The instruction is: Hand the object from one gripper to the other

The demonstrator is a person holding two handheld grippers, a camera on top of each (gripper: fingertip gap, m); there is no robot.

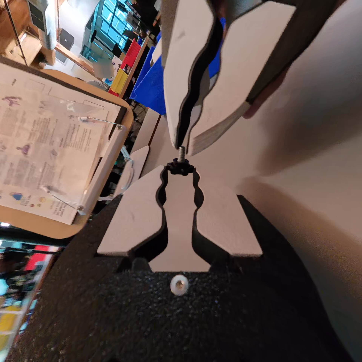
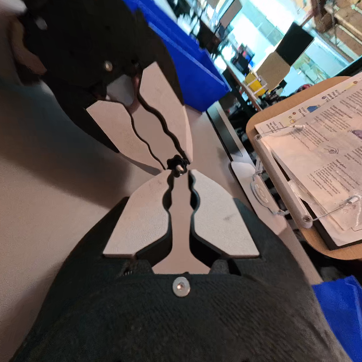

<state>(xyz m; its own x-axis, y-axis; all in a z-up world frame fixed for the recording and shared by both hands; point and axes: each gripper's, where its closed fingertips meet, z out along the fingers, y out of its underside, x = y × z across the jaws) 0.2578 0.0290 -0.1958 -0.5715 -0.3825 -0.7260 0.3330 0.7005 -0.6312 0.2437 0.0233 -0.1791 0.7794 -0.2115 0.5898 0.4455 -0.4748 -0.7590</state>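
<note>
A thumb screw (image 1: 180, 166) has a black star knob and a silver threaded shaft. My left gripper (image 1: 180, 170) is shut on the knob and holds it in the air above the white table (image 1: 293, 137), with the shaft pointing away. My right gripper (image 1: 182, 150) comes in from the top tip to tip, its jaws narrowly apart around the shaft's end. In the right wrist view the screw (image 2: 177, 166) sits just past my right gripper (image 2: 179, 174), with a visible gap between its tips. The left gripper (image 2: 176, 163) grips the knob from above.
A tan board with a printed sheet under a clear holder (image 1: 58, 147) stands to one side and also shows in the right wrist view (image 2: 313, 166). Blue bins (image 2: 192, 64) stand at the table's far edge. A hand (image 1: 260, 105) holds the right gripper.
</note>
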